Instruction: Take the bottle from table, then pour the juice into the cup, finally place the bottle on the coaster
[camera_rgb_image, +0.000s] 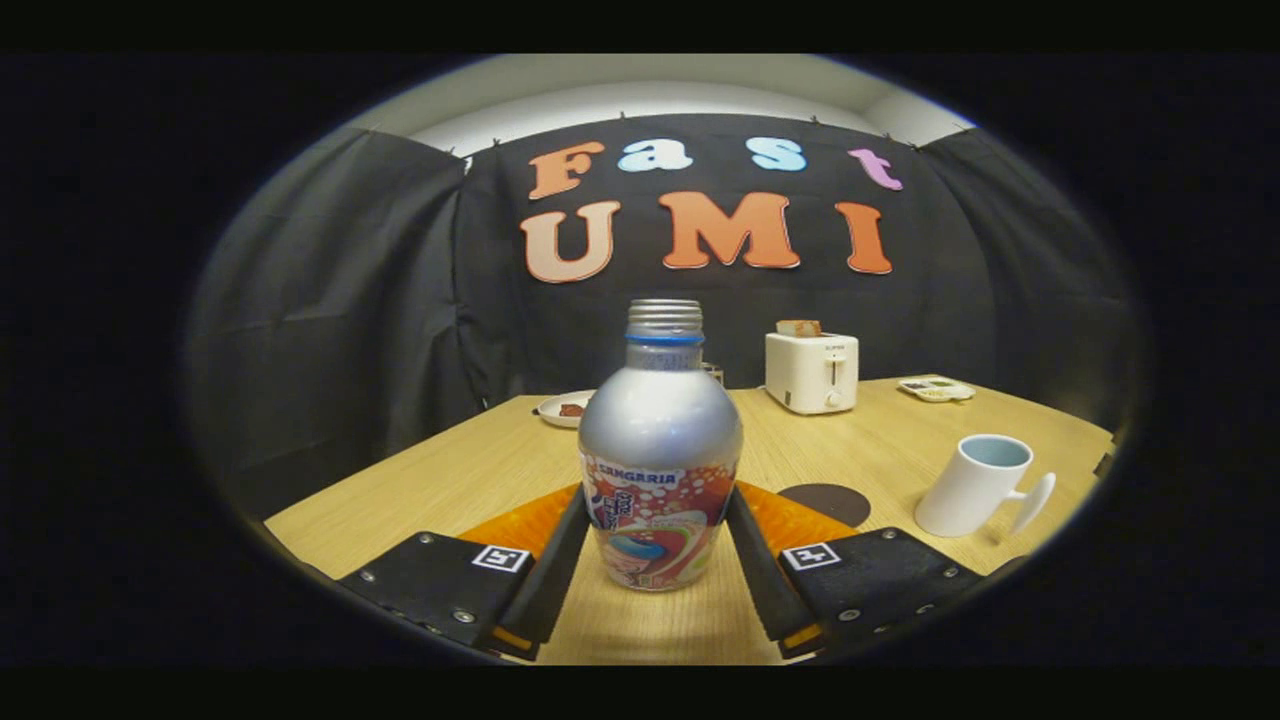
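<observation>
Between the gripper (660, 520)'s two fingers stands the silver metal bottle with printed label (660, 450), uncapped, pinched at its sides and upright so no juice spills; the white mug (975, 485) waits right.

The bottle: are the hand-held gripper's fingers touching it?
Touching. The gripper view shows both fingers flush against the bottle, no gap visible.

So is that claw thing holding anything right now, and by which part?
Yes, it seems so: the gripper has the bottle between its fingers, both against the labelled lower body. The cap end is free.
</observation>
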